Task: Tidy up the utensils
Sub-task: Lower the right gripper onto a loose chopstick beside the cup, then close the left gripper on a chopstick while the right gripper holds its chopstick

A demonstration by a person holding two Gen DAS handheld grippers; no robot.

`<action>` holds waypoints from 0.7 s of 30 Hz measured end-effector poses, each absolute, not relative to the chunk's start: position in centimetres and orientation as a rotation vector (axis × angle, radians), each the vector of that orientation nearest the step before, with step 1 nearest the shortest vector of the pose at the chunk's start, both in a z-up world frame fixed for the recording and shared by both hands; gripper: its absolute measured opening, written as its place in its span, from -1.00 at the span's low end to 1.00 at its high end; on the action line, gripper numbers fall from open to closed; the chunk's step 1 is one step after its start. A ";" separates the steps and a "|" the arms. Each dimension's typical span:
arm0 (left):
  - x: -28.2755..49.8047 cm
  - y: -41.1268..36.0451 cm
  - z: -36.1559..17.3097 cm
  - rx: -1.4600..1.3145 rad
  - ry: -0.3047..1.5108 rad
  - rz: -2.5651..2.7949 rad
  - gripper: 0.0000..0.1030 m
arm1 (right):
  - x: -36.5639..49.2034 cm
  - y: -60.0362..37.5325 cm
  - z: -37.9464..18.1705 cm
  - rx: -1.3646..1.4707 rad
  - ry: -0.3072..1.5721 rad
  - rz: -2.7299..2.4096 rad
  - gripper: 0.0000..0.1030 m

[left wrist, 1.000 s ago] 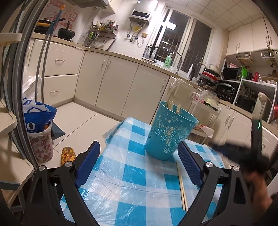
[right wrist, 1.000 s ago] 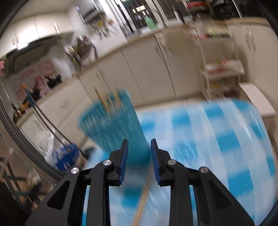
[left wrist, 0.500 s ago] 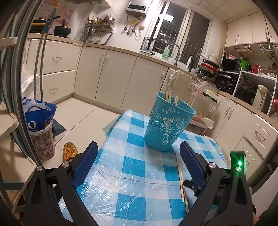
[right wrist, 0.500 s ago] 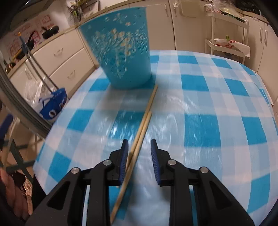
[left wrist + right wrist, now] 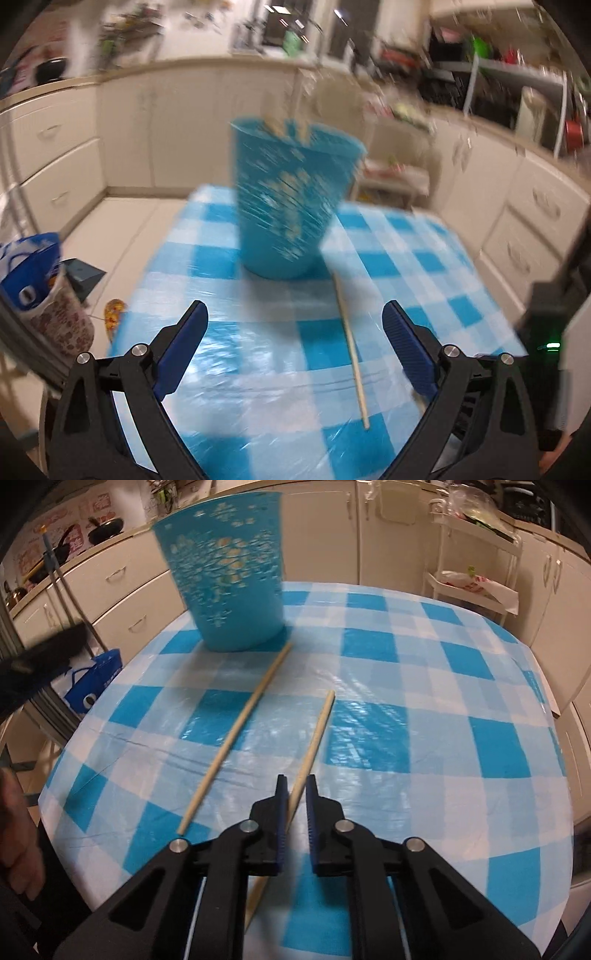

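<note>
A blue perforated utensil holder (image 5: 291,206) (image 5: 225,576) stands on the blue-checked table (image 5: 424,686) with chopstick ends sticking out of its top. My right gripper (image 5: 295,786) is closing its jaws on a wooden chopstick (image 5: 317,727); the pads press its near part and the far end points away from me. A second chopstick (image 5: 240,731) (image 5: 351,350) lies loose on the cloth, reaching toward the holder's base. My left gripper (image 5: 293,314) hovers wide open in front of the holder with nothing between its fingers. The left wrist view is motion-blurred.
Cream cabinets ring the kitchen. A white trolley (image 5: 472,572) stands beyond the table's far right. A bin with a blue bag (image 5: 33,266) sits on the floor at the left. A person's hand (image 5: 14,830) shows at the left edge.
My right gripper came down and shut on one of the two chopsticks, which now lies apart from the other. My left gripper swung across, so the holder sits more centred in its view.
</note>
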State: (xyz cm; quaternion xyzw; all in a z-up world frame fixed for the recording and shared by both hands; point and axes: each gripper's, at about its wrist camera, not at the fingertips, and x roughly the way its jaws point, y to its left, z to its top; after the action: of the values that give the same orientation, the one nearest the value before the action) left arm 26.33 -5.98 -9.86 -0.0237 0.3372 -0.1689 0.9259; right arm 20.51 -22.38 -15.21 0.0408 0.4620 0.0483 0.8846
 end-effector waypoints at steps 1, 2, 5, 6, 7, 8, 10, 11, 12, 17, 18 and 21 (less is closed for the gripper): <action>27.3 -7.2 -10.5 -0.030 0.726 -0.361 0.77 | 20.4 -23.1 -15.3 0.105 0.959 0.091 -0.83; 27.9 -8.0 -11.0 -0.022 0.745 -0.369 0.75 | 20.3 -23.7 -15.3 0.119 0.956 0.086 -0.83; 29.7 -11.0 -12.8 0.035 0.818 -0.400 0.51 | 19.9 -24.9 -15.4 0.155 0.944 0.082 -0.85; 30.2 -11.9 -13.4 0.059 0.841 -0.409 0.41 | 19.8 -25.2 -15.4 0.168 0.941 0.084 -0.87; 30.5 -12.7 -13.8 0.079 0.859 -0.412 0.31 | 19.8 -25.4 -15.4 0.182 0.938 0.087 -0.87; 30.6 -13.0 -14.2 0.092 0.870 -0.411 0.23 | 19.8 -25.7 -15.5 0.200 0.937 0.092 -0.87; 30.7 -13.8 -15.0 0.127 0.899 -0.412 0.05 | 19.8 -25.7 -15.5 0.206 0.936 0.095 -0.87; 30.7 -14.0 -15.3 0.135 0.914 -0.413 -0.11 | 19.7 -25.7 -15.4 0.207 0.935 0.096 -0.87; 30.7 -14.1 -15.7 0.138 0.927 -0.414 -0.21 | 19.7 -25.7 -15.5 0.208 0.934 0.098 -0.87; 29.7 -13.0 -16.1 0.116 0.933 -0.390 -0.89 | 19.5 -25.4 -15.4 0.196 0.934 0.116 -0.87; 29.5 -12.6 -16.1 0.108 0.931 -0.383 -0.90 | 19.5 -25.2 -15.5 0.190 0.935 0.121 -0.87; 27.8 -10.9 -16.1 0.068 0.919 -0.357 -0.90 | 19.2 -24.8 -15.4 0.176 0.936 0.132 -0.87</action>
State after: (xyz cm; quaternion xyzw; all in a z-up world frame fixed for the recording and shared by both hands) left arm 27.81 -10.91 -16.06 0.0327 0.4412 -0.1714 0.8803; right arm 19.17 -24.82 -15.42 0.0845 0.4503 0.0636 0.8866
